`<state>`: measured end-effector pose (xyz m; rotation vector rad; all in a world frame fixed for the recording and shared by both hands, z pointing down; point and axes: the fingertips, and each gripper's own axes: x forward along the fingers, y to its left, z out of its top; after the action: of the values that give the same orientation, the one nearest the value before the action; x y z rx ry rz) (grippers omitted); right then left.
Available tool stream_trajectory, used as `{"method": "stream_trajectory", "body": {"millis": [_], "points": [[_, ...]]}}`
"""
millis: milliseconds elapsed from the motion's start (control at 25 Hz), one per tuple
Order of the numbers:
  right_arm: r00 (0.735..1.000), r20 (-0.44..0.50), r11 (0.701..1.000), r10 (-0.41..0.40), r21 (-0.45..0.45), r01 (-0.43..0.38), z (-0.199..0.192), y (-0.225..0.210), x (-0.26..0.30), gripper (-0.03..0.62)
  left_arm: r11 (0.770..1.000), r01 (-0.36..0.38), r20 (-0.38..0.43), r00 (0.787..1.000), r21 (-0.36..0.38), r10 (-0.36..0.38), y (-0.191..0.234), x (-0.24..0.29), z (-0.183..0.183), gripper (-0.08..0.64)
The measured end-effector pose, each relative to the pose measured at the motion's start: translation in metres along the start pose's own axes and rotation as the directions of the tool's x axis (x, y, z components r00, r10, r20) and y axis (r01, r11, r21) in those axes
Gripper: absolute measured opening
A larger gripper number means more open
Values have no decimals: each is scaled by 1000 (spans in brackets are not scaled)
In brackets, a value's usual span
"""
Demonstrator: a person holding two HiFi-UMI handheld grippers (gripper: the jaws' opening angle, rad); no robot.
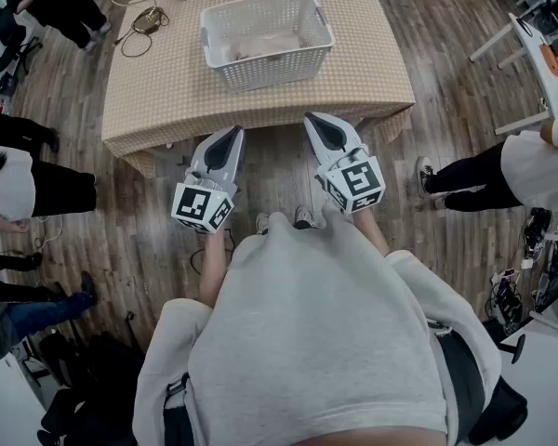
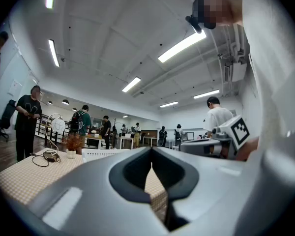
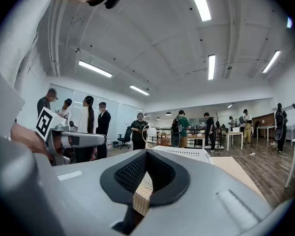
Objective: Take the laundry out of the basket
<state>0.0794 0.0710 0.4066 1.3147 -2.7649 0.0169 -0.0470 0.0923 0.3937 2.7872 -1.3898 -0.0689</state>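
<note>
A white plastic laundry basket (image 1: 231,74) stands on a table covered with a tan checked cloth (image 1: 163,96). Pale laundry (image 1: 265,43) lies in its bottom. Both grippers hang level in front of the table's near edge, short of the basket. My left gripper (image 1: 236,130) has its jaws together with nothing between them, and my right gripper (image 1: 307,117) is likewise shut and empty. In the left gripper view the jaw tips of the left gripper (image 2: 151,151) meet, with the basket (image 2: 101,154) beyond. The right gripper view shows the right gripper (image 3: 146,152) closed before the basket (image 3: 187,154).
A coiled cable with a small device (image 1: 147,21) lies on the table's far left corner. People stand at the left (image 1: 19,189) and a person at the right (image 1: 502,170). A white desk (image 1: 530,54) is at the far right. Wooden floor surrounds the table.
</note>
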Motion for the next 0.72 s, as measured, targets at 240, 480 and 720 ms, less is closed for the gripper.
{"method": "stream_trajectory", "body": {"millis": [240, 480, 720], "points": [[1000, 13, 1000, 24, 2, -24, 2, -3, 0, -2, 1000, -9, 5, 1000, -7, 9, -1, 6, 0, 6], [999, 32, 999, 38, 33, -39, 1, -12, -8, -2, 1000, -13, -3, 1000, -10, 13, -10, 13, -3, 6], [998, 27, 998, 59, 35, -60, -4, -26, -10, 0, 1000, -29, -12, 1000, 1, 29, -17, 27, -5, 6]]}}
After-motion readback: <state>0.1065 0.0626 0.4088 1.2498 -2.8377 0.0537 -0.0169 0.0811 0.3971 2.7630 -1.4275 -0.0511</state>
